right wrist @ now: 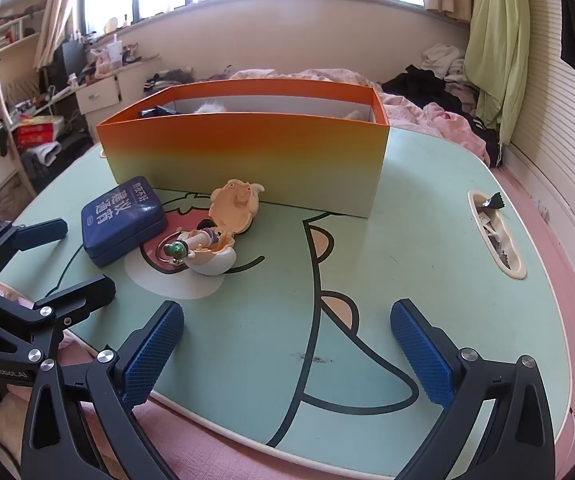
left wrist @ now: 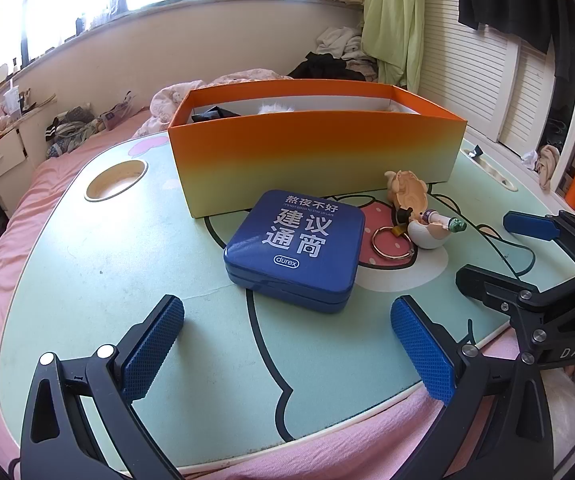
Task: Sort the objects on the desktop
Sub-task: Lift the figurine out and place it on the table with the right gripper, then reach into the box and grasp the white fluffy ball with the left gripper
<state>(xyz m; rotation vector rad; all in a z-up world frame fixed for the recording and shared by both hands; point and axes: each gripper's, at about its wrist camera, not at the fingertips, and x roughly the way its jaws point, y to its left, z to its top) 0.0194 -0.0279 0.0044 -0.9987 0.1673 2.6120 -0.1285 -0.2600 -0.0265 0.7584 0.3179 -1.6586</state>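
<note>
A blue tin (left wrist: 296, 247) with white lettering lies flat on the mint-green lap table (left wrist: 127, 248), just beyond my left gripper (left wrist: 287, 332), which is open with nothing between its fingers. To the tin's right lie an egg-shaped toy with a small figure (left wrist: 433, 228) and a metal key ring (left wrist: 389, 243). Behind them stands an orange-to-yellow box (left wrist: 315, 156) holding dark and white items. In the right wrist view my right gripper (right wrist: 287, 336) is wide open and empty over bare table, with the toy (right wrist: 211, 240), the tin (right wrist: 121, 220) and the box (right wrist: 247, 152) ahead.
The table has a round cup hole (left wrist: 115, 180) at far left and a slot tray (right wrist: 495, 236) with small bits at right. It rests on a pink bed (left wrist: 3, 264). Clothes (right wrist: 439, 80) pile behind, a cluttered desk (right wrist: 99, 92) stands at left, and louvred doors (right wrist: 559, 92) at right.
</note>
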